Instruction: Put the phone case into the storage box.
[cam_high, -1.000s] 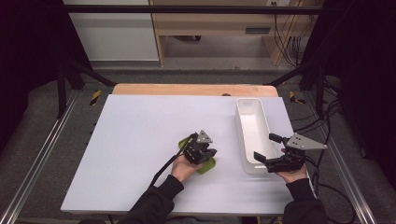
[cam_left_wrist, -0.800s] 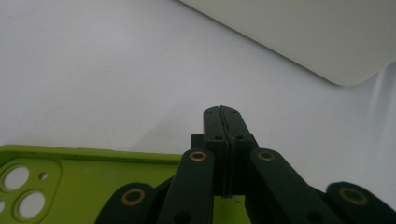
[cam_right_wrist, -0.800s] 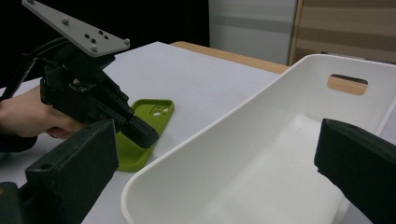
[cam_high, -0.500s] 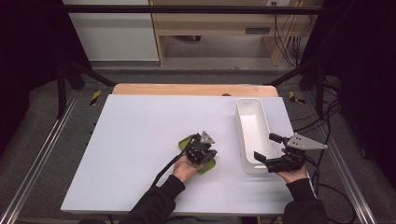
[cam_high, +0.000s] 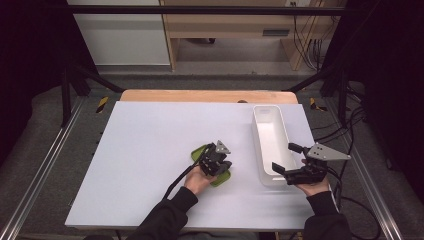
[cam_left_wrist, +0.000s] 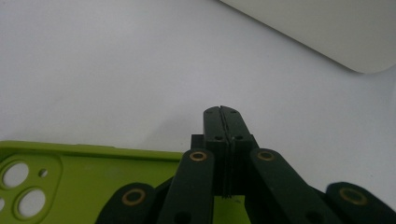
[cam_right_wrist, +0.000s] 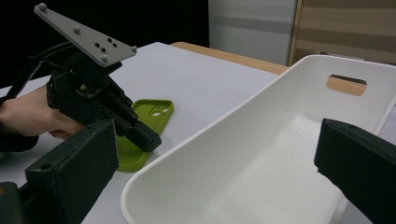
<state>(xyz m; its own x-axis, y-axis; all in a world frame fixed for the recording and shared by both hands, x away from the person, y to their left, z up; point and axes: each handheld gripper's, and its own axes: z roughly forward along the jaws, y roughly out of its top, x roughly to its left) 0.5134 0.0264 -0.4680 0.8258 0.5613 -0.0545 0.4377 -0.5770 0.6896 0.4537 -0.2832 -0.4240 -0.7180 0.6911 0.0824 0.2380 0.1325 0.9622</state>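
A lime-green phone case (cam_high: 198, 152) lies flat on the white table, camera cut-outs showing (cam_left_wrist: 93, 172) (cam_right_wrist: 154, 109). My left gripper (cam_high: 225, 166) sits low over it, slanted down toward the table. Its jaws are pressed together with nothing between them (cam_left_wrist: 223, 112), and their tip is at the case's edge nearest the bin (cam_right_wrist: 148, 140). An empty white bin (cam_high: 256, 135) stands to the right. My right gripper (cam_high: 286, 160) is open at the bin's near end. Its two jaws are spread wide on either side of the near rim (cam_right_wrist: 196, 135).
The white bin (cam_left_wrist: 327, 32) has handle slots in its ends. A wooden strip (cam_high: 200, 96) runs along the table's far edge. Metal rails (cam_high: 45, 165) flank the table, and cables lie on the floor at the right.
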